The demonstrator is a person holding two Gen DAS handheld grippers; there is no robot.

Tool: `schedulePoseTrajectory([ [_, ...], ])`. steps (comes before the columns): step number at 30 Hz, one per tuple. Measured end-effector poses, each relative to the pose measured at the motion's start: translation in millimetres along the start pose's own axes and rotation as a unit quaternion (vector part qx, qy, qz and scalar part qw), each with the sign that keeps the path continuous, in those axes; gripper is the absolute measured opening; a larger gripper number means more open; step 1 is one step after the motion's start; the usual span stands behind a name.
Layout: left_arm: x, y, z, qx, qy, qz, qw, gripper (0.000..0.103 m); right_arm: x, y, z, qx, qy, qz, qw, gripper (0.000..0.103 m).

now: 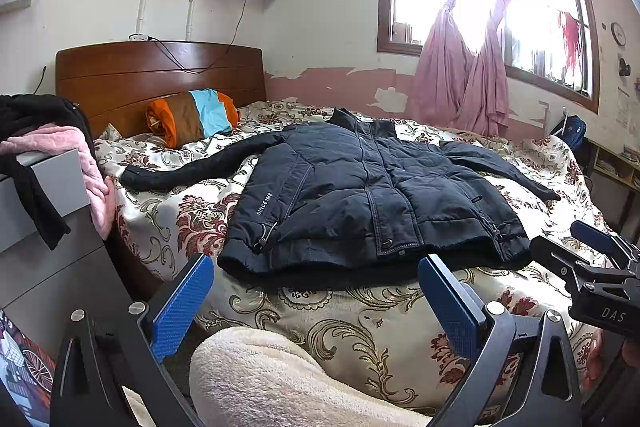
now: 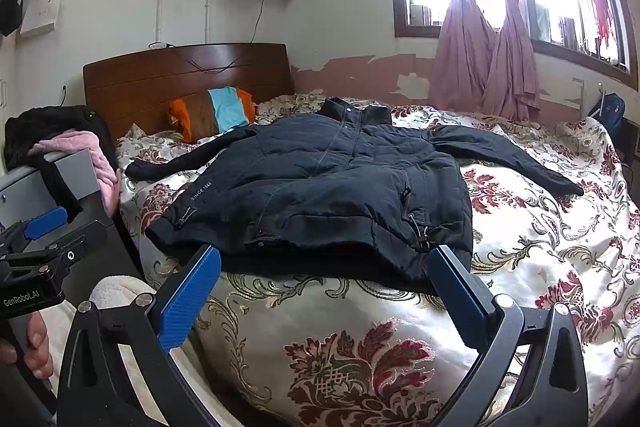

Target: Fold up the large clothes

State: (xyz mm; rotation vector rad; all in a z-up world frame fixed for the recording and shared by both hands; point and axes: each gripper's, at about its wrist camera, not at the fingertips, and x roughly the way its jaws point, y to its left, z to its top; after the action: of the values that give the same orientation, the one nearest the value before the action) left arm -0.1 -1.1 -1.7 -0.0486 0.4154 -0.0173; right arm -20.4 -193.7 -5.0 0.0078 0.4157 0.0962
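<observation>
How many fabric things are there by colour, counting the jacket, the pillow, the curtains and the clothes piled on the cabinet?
Dark navy or black: 2, the jacket and the black garment on the cabinet.
Pink: 3, two curtains and the pink garment.
Striped orange, brown and blue: 1, the pillow.
Total: 6.

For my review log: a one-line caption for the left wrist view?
Open left gripper facing an unfolded dark jacket on the bed.
</observation>
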Motion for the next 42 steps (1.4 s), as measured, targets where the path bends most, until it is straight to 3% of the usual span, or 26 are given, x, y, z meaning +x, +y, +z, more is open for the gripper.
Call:
schedulePoseTrajectory([
  [19, -1, 3, 0, -0.001, 0.001, -0.002, 1.0000, 0.103, 0, -1, 0, 0.001, 0.002, 0.000, 1.000, 0.102],
  [26, 12, -1, -6, -0.004, 0.034, -0.014, 0.9993, 0.103, 0, -10, -5, 0.010, 0.007, -0.006, 1.000, 0.102],
  [34, 41, -1, 3, -0.049, 0.091, -0.023, 0.9943, 0.103, 12, -52, 4, 0.021, 0.018, -0.049, 0.998, 0.102],
  [42, 83, -28, 52, -0.027, 0.112, -0.014, 0.9932, 0.103, 41, -137, 17, 0.098, 0.013, -0.135, 0.986, 0.102],
])
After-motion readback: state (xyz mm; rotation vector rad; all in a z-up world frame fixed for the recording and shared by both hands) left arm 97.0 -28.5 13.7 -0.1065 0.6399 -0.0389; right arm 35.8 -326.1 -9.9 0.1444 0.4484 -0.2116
